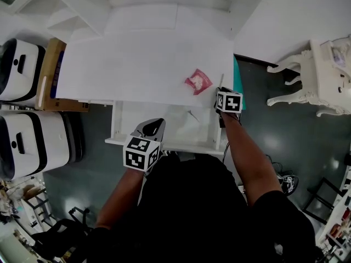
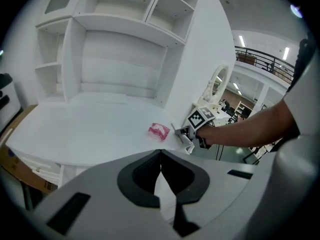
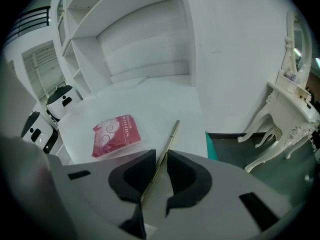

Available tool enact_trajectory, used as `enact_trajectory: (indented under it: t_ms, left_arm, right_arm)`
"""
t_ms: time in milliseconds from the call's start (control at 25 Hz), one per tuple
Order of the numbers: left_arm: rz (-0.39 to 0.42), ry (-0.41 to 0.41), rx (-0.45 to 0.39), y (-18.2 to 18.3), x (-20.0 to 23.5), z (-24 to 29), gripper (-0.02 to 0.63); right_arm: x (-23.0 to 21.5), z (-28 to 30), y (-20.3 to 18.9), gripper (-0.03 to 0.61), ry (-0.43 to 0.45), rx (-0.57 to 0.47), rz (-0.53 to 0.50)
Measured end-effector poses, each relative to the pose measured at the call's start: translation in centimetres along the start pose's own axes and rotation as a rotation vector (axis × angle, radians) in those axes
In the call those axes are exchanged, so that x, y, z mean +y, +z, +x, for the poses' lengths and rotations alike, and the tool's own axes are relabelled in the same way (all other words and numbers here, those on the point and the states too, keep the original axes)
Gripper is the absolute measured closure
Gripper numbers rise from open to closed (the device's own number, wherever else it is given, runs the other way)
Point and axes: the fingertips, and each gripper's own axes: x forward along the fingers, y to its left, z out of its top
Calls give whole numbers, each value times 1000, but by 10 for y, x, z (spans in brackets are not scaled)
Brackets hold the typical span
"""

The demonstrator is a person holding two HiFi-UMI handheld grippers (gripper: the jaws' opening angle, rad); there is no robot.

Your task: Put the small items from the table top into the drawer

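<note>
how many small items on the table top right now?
2. A pink packet lies on the table top, right of centre near the front. A thin gold stick lies at the right edge, between the parted jaws of the right gripper.

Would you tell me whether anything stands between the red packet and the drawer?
Nothing visible does. The packet lies near the table's front edge, with the open drawer just below it. The pen and right tongs sit to its right; the left tongs hover over the drawer's front, leaving most of it free.
</note>
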Motion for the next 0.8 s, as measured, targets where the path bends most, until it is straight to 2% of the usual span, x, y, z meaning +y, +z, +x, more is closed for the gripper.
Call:
enact_trajectory:
  t_ms: [320, 600, 680, 800]
  left_arm:
    - [-18, 22, -10, 1, 15, -6, 603]
    - [-24, 17, -20, 0, 18, -10, 603]
    - [-23, 12, -21, 0, 17, -11, 603]
    - [-18, 5, -23, -2, 16, -12, 603]
  right_arm:
    - [-10, 2, 1, 529, -10, 11, 101]
    - [-16, 2, -1, 534, 72, -2, 303]
    - [-15, -4, 0, 534, 90, -20, 333]
    - [-7, -16, 3, 534, 114, -56, 327]
